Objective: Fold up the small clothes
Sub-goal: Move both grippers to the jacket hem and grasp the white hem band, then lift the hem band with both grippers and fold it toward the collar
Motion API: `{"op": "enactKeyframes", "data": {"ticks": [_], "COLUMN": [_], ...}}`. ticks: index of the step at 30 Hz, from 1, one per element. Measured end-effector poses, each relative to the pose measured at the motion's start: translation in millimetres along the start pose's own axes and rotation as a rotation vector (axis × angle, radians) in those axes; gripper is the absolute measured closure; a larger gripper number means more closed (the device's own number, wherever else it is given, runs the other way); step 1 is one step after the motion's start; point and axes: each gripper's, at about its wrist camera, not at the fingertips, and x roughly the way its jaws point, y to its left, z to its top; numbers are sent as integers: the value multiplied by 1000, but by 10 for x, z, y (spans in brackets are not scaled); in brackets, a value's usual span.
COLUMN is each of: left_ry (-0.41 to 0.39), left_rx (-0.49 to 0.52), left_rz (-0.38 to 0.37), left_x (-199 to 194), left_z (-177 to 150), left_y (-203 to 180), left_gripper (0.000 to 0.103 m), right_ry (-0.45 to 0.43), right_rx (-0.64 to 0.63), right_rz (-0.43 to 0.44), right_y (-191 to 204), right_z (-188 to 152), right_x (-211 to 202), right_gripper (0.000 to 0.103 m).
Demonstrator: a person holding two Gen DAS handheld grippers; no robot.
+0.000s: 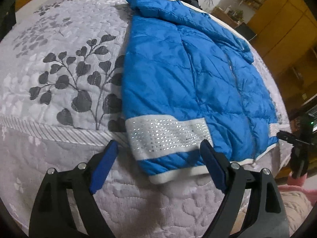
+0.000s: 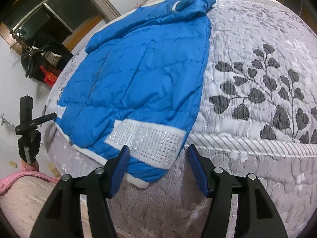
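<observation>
While the blue jacket (image 1: 190, 79) lies flat on the bed (image 1: 59, 69), left claw (image 1: 158, 148) and right claw (image 2: 156, 154) hover wide, empty, near its hem.

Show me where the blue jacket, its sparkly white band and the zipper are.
blue jacket (image 1: 168, 75): left wrist view, on the quilted front panel.
sparkly white band (image 2: 146, 140): right wrist view, middle of the studded strip.
zipper (image 1: 234, 77): left wrist view, midway along the teeth.

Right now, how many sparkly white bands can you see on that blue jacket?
2: a wide band by the near hem, a small one at the jacket's opposite edge. Others may be hidden.
</observation>
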Motion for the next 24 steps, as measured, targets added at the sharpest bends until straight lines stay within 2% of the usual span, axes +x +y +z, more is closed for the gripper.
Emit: {"op": "enactKeyframes", "data": {"ticks": [8,13,15,18,20,21,24], "left_ry": [7,7,0,-9,-11,-16,-41], "left_rx": [-1,8,8,-1,-2,-4,-24], "left_rz": [-41,-7,3,4,1,-5,-38], "left_x": [76,101,92,76,78,71,13], "left_z": [34,53,53,60,68,72,100], "left_y": [-97,-151,-163,-159,-172,-178,-160], "left_gripper": [18,33,46,60,65,74,85], "right_ry": [19,11,6,-13,-37,-47,-68], "right_rx": [-21,-11,-6,-26,-36,-37,-31], "right_rz": [25,54,58,69,82,88,112], "right_y": [88,49,33,62,75,75,75], "right_z": [-17,-25,-23,-12,7,18,54], "right_x": [63,88,93,60,8,-15,-100], "right_gripper": [41,51,61,76,84,87,89]}}
